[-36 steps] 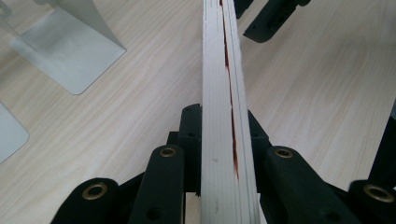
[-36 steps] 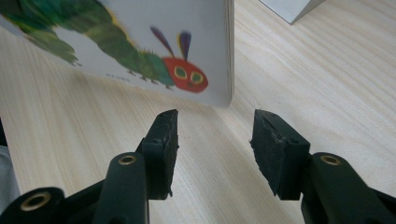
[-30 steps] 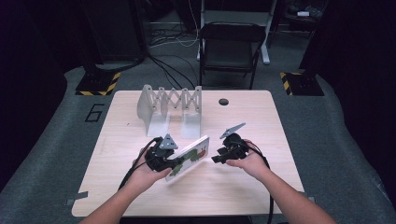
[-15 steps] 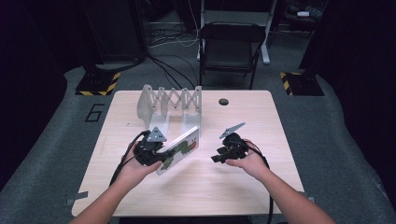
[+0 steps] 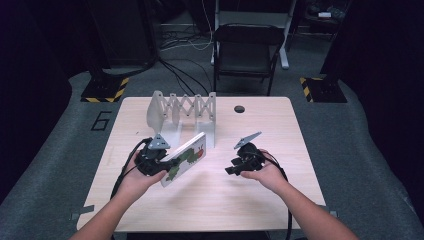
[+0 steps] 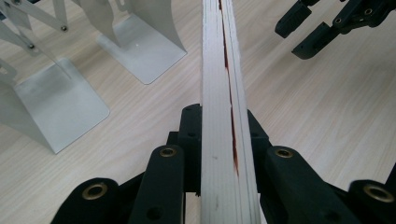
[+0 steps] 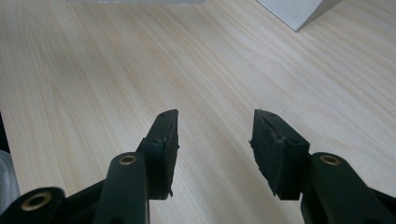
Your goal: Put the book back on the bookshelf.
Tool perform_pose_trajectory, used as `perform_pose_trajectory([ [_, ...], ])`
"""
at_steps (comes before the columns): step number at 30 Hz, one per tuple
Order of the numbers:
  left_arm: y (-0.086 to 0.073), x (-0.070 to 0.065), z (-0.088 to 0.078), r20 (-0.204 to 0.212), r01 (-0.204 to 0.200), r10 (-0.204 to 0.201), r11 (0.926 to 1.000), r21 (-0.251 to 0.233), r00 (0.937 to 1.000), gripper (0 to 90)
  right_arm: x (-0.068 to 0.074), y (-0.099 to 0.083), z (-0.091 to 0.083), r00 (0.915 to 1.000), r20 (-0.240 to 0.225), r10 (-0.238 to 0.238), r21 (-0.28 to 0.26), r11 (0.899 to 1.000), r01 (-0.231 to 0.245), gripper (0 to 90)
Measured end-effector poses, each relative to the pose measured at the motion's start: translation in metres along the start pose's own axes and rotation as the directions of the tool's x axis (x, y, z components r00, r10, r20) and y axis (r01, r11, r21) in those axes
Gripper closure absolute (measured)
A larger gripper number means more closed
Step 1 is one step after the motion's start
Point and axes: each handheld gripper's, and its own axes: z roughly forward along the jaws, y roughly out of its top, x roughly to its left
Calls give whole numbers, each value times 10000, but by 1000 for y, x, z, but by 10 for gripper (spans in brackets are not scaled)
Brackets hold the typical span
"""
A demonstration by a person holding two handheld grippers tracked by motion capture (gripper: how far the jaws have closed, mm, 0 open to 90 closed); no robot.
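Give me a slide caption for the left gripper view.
Left gripper clamps a picture book edge-on above the table.

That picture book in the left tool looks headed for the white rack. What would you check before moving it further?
1. Grip: left tool clamps the picture book by its edge, both sides pressing. Ok.
2. Book off the table: tilted, one end raised; whether the low corner has lifted, cannot tell.
3. Rack upright with open slots between its white dividers. Ok.
4. Path from book to rack: bare wood between them. Ok.
5. Right tool open, holding nothing, off to the side. Ok.
6. Book lined up with a slot: cannot tell.
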Motion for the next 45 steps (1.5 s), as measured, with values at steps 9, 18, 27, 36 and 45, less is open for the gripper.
perform_pose_trajectory([
  [9, -2, 7, -8, -115, 168, -170, 9998, -104, 9998, 759, 2, 1, 2, 9999, -10, -110, -25, 9999, 110, 513],
  [18, -2, 15, -17, -358, 247, -249, 9997, -56, 9990, 759, 4, 2, 3, 9999, -41, -113, 52, 9999, 114, 513],
  [27, -3, 28, -26, -689, 422, -426, 9991, -75, 9967, 759, 6, 2, 4, 9999, -60, -103, 105, 9999, 104, 510],
  [36, -5, 42, -36, -1092, 726, -736, 9973, -137, 9913, 759, 11, 2, 9, 9999, -3, -165, 200, 9997, 165, 506],
  [45, -7, 51, -45, -1423, 1101, -1137, 9934, -331, 9833, 759, 20, 4, 10, 9975, 42, -702, 215, 9973, 701, 501],
])
